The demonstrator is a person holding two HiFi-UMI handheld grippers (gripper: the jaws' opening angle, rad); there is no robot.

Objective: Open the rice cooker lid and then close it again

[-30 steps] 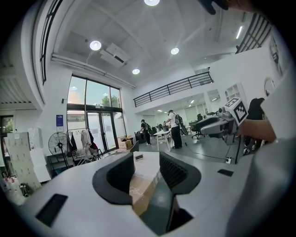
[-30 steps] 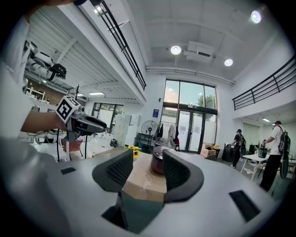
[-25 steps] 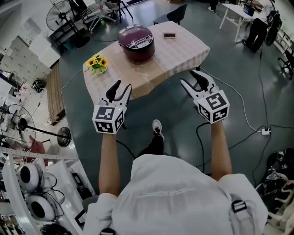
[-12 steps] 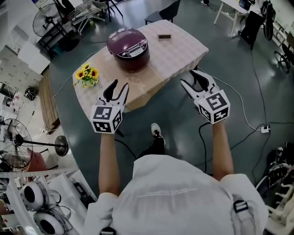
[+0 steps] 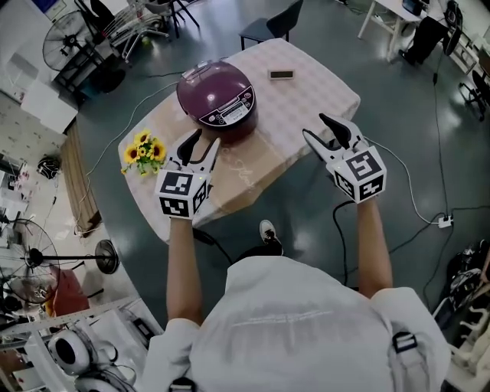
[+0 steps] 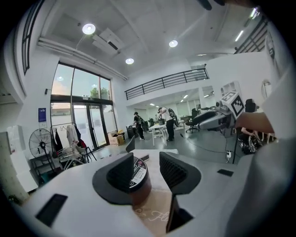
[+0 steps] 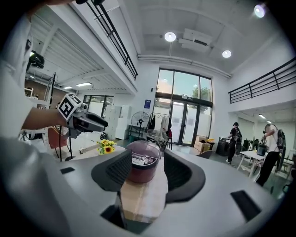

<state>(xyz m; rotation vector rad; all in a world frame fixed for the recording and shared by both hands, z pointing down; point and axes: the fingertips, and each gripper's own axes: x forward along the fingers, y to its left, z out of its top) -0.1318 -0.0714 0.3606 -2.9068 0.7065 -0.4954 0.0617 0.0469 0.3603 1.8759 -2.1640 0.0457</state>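
Observation:
A dark purple rice cooker [image 5: 217, 101] stands on a table [image 5: 306, 92] with a checked cloth, lid down and control panel facing me. My left gripper [image 5: 204, 142] hovers over the table's near edge, just short of the cooker, jaws open and empty. My right gripper [image 5: 318, 127] hangs to the right of the cooker, off the table's near edge; its jaws have just been opening wider, with nothing between them. In the left gripper view the cooker [image 6: 138, 187] shows beyond the left gripper [image 6: 147, 159]. The right gripper view frames the cooker [image 7: 143, 169] past the right gripper [image 7: 147, 159].
A bunch of yellow flowers [image 5: 142, 151] lies at the table's left end, and a small dark flat device [image 5: 281, 74] behind the cooker. A dark chair [image 5: 276, 23] stands at the far side, a floor fan [image 5: 65, 46] far left. Cables [image 5: 429, 207] run across the floor at right.
Both grippers have travelled forward toward the table, and the cooker now sits much closer to them. The left gripper has come over the table's near edge.

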